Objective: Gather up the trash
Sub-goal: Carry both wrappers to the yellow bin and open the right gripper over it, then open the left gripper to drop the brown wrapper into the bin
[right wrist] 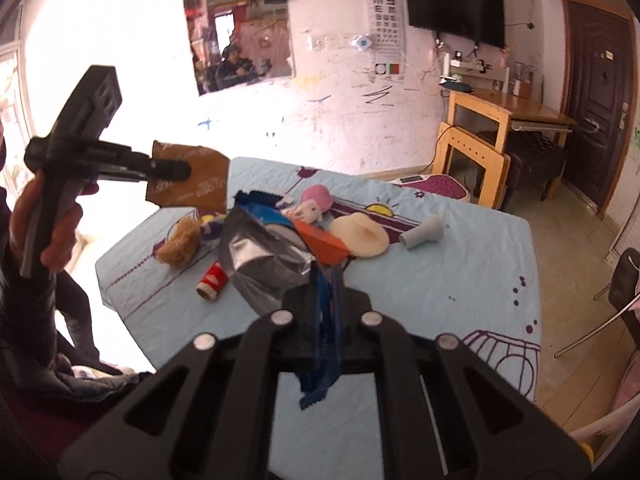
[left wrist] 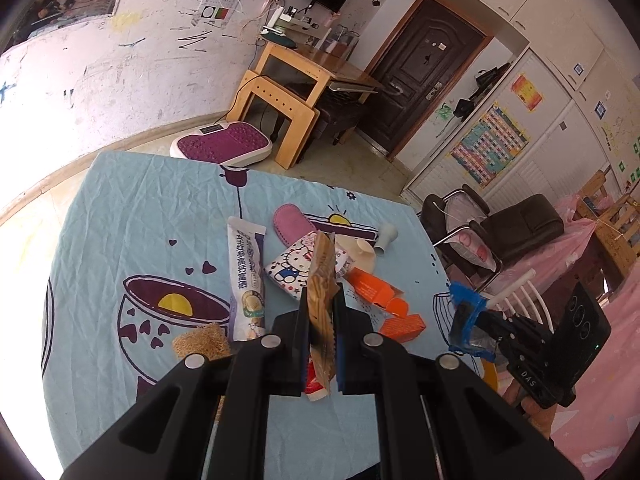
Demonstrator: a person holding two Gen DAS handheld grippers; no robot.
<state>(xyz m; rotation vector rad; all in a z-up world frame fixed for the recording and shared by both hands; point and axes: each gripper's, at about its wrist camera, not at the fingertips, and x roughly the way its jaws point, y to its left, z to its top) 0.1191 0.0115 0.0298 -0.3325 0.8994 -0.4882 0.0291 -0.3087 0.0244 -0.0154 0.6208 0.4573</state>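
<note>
Both grippers are loaded, so the step in hand is carrying picked trash away; the left gripper (left wrist: 322,312) has its jaws pressed on a brown snack wrapper (left wrist: 322,280), lifted above the table (left wrist: 120,208); the right gripper (right wrist: 326,292) is clamped on a blue-and-silver foil bag (right wrist: 260,256), also in the air. Left on the cloth: a long white pouch (left wrist: 246,276) at the left, orange boxes (left wrist: 380,296) at the right, a Hello Kitty packet (left wrist: 290,266) far behind the wrapper, a small red-white tube (right wrist: 212,278) near the edge. No bin is in view, so I cannot tell where it stands; next move, I judge, is bringing both pcs to a bin & opening the jaws, then coming back for the rest.
</note>
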